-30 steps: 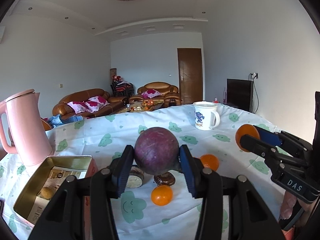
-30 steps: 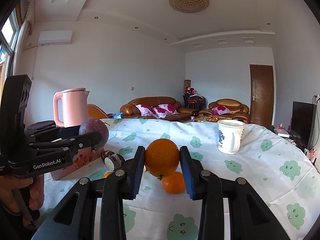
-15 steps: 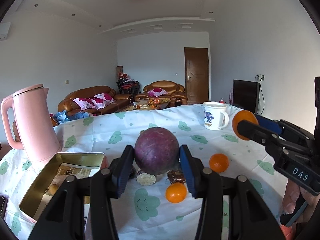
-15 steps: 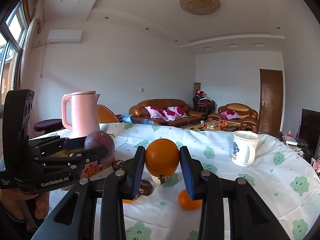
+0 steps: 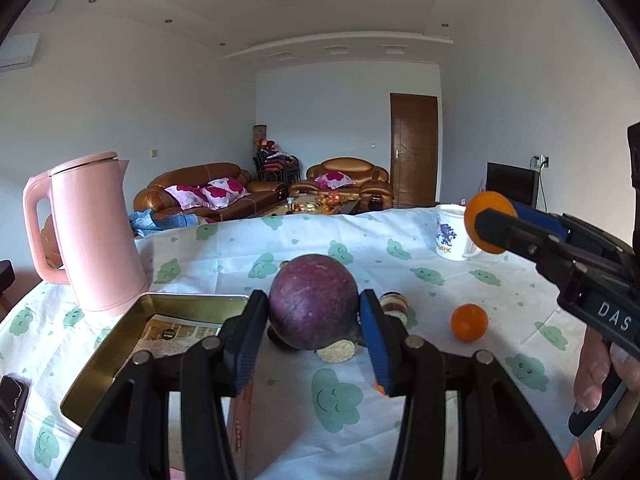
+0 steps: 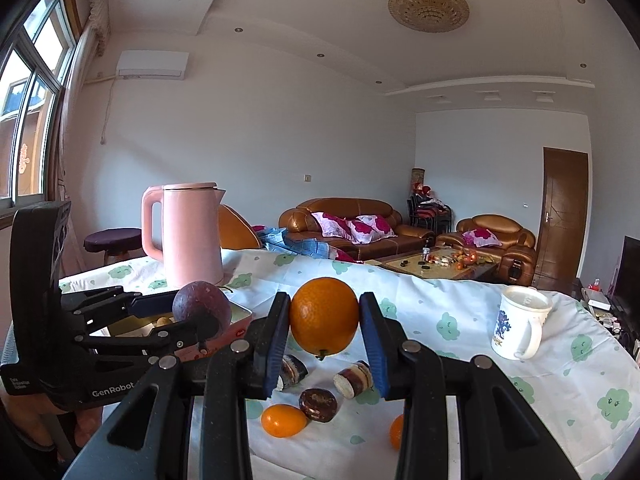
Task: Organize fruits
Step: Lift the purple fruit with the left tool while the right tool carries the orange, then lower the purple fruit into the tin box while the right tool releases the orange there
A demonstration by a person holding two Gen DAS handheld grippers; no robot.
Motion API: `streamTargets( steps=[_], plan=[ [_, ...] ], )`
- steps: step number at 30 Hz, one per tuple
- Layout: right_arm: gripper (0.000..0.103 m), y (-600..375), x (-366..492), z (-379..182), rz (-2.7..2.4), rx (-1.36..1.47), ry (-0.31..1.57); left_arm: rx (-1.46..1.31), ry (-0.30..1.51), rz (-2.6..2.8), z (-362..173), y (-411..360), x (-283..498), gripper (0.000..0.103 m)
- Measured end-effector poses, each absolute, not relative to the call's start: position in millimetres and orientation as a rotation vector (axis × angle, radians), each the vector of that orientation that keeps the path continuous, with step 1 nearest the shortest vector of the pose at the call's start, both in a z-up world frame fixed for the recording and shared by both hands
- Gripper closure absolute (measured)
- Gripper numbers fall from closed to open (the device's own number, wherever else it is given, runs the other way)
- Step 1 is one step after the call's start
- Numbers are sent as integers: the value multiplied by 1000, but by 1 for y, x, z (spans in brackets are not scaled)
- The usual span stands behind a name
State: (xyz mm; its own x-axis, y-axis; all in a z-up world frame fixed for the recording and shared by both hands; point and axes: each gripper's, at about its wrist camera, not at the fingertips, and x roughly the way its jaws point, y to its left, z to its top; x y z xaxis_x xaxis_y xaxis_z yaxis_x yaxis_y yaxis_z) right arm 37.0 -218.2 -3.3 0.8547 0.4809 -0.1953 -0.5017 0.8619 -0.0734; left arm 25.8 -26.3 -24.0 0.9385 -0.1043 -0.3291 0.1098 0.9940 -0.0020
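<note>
My left gripper is shut on a round purple fruit and holds it above the table, just right of an open gold tin. My right gripper is shut on a large orange, raised above the table. Each gripper shows in the other's view: the right one with its orange at the right, the left one with the purple fruit at the left. Small oranges and several brown round cakes lie on the tablecloth below.
A pink kettle stands behind the tin at the left. A white mug stands at the far right of the table. The cloth is white with green cloud prints. A dark phone lies at the left edge.
Both grippers have swung leftward with their fruits still held. The tin and kettle now sit nearer the centre of the left view, and the loose fruits have shifted right.
</note>
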Motion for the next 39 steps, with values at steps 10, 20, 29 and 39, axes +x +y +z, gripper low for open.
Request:
streamTargets(
  steps=[10,20,29,39],
  plan=[
    [66,-191,43,-2,571,-143,181,-7,345,-62,-27,-4,25,54],
    [66,-160,47,3,623,-178,184,-21,369,-8,-32,17,26,54],
    [66,-128,52,1,674,-215,204,-35,388,40,-34,39,24,54],
    [66,-97,55,-5,724,-253,225,-61,405,92,-37,69,24,54]
  ],
)
